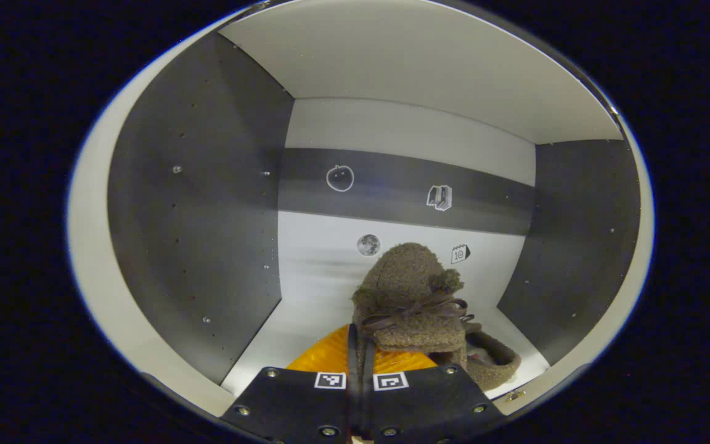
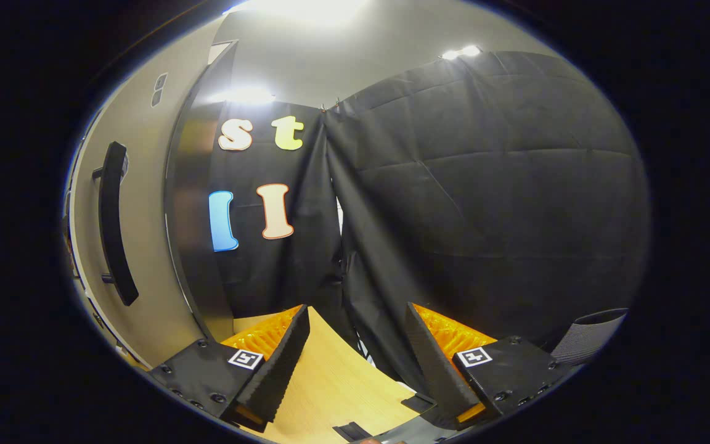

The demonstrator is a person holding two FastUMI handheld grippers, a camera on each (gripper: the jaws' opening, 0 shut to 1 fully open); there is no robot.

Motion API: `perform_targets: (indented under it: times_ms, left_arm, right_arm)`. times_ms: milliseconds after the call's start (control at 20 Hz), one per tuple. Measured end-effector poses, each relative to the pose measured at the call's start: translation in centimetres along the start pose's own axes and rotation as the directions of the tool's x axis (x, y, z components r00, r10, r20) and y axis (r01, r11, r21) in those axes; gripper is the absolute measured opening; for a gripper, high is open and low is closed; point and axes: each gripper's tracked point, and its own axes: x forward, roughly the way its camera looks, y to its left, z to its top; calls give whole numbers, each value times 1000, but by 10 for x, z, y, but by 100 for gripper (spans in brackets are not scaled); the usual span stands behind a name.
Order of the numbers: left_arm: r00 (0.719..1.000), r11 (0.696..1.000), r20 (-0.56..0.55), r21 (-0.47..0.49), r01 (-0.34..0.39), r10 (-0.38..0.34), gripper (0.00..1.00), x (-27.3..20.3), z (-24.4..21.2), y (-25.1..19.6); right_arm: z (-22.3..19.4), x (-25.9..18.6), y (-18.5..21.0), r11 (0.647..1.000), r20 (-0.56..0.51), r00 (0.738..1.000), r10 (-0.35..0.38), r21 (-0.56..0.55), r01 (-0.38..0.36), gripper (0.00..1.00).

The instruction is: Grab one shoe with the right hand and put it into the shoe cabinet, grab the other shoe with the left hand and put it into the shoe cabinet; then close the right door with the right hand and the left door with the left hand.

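In the left gripper view my left gripper (image 1: 360, 377) is inside the shoe cabinet (image 1: 195, 203), shut on a brown fuzzy shoe (image 1: 409, 290) with a dark lace bow. The shoe stands tilted up just above the cabinet's white floor, near the back wall. A second brown fuzzy shoe (image 1: 492, 364) lies on the cabinet floor just to its right, partly hidden behind it. In the right gripper view my right gripper (image 2: 355, 351) is open with nothing between its fingers, beside the open cabinet door (image 2: 145, 246) with its black handle (image 2: 114, 222).
The cabinet has dark grey side walls, a white ceiling and a back wall (image 1: 404, 185) with a grey band and small pictures. Under the right gripper lies a light wooden surface (image 2: 336, 382). A grey ribbed object (image 2: 589, 336) shows at the lower right.
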Motion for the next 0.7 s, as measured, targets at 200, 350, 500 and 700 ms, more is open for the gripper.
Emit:
perform_targets:
  times_ms: [200, 350, 500, 700]
  left_arm:
    - [997, 998, -77, 62, -26, 31, 1, 25, -18, -2]
    - [997, 997, -79, 80, -12, 18, 2, 39, -19, -7]
    - [991, 995, -132, 102, 0, 14, 3, 55, -35, -8]
    - [973, 993, -230, 121, -2, 30, 34, 62, -65, -4]
  right_arm:
    - [-7, -3, -9, 1000, -15, 1000, -28, -1, 28, 98]
    - [-13, -9, -16, 999, -28, 998, -50, 1, 50, 92]
    - [-18, -10, -22, 998, -41, 997, -66, 9, 66, 92]
    - [-25, -9, -29, 996, -48, 995, -87, 23, 88, 92]
